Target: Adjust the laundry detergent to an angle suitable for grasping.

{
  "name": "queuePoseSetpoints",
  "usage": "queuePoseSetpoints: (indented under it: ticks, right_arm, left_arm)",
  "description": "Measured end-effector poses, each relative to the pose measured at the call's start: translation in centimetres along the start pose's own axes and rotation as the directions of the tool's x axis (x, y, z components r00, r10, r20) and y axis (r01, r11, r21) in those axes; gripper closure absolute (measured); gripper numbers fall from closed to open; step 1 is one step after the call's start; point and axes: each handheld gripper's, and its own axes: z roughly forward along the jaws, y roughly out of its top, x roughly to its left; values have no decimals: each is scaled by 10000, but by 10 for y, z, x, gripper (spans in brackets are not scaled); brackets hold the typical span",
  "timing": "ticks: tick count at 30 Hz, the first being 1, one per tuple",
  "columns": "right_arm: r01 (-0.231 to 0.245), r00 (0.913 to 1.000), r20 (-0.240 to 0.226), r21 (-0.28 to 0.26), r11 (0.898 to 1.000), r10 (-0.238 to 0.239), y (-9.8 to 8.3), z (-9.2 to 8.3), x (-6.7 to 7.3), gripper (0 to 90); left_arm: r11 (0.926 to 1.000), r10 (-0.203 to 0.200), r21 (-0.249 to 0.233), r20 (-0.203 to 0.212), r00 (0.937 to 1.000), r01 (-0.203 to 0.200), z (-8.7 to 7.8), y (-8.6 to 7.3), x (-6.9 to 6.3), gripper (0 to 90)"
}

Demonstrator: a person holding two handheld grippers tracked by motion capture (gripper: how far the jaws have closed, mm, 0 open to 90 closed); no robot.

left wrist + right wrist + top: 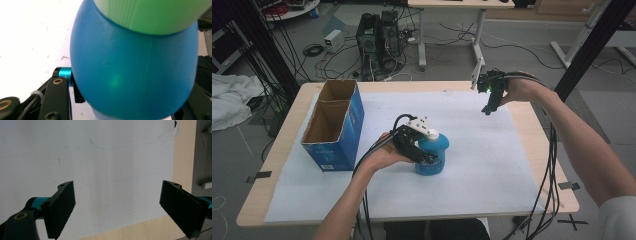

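A round blue bottle with a pale green cap is sitting between the left gripper's black jaws, which are pressing its sides, over a white sheet.

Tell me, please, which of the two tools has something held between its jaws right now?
The left tool, near the table's middle, is clamped on the blue bottle with the pale cap. The right tool hangs above the white sheet, jaws wide apart with nothing between them.

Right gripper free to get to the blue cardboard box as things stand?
Probably not directly: the right gripper hangs open at the far right, and the left gripper, clamped on the blue bottle, sits between it and the blue cardboard box.
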Motion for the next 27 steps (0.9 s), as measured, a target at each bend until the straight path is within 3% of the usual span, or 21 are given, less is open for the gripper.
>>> queuePoseSetpoints:
  ticks: [8,12,17,22,27]
  right_arm:
    - [-39,10000,-1,-24,10000,39,0,1,0,123]
    - [127,9999,14,12,9999,-127,1,1,-1,123]
    - [175,9998,23,2,9998,-175,3,1,1,123]
    - [-72,10000,15,-39,10000,72,3,0,2,123]
    - [174,9998,5,-6,9998,-174,3,0,0,123]
  left_arm:
    - [9998,145,-129,94,9998,-144,-1,-5,-1,442]
    - [9997,-67,-249,24,10000,67,-2,-8,-2,438]
    - [9994,-3,-345,16,10000,4,-1,-9,-3,435]
    - [9994,98,-327,33,9999,-97,-2,-9,-1,434]
    - [9995,75,-301,50,10000,-74,-2,-9,0,432]
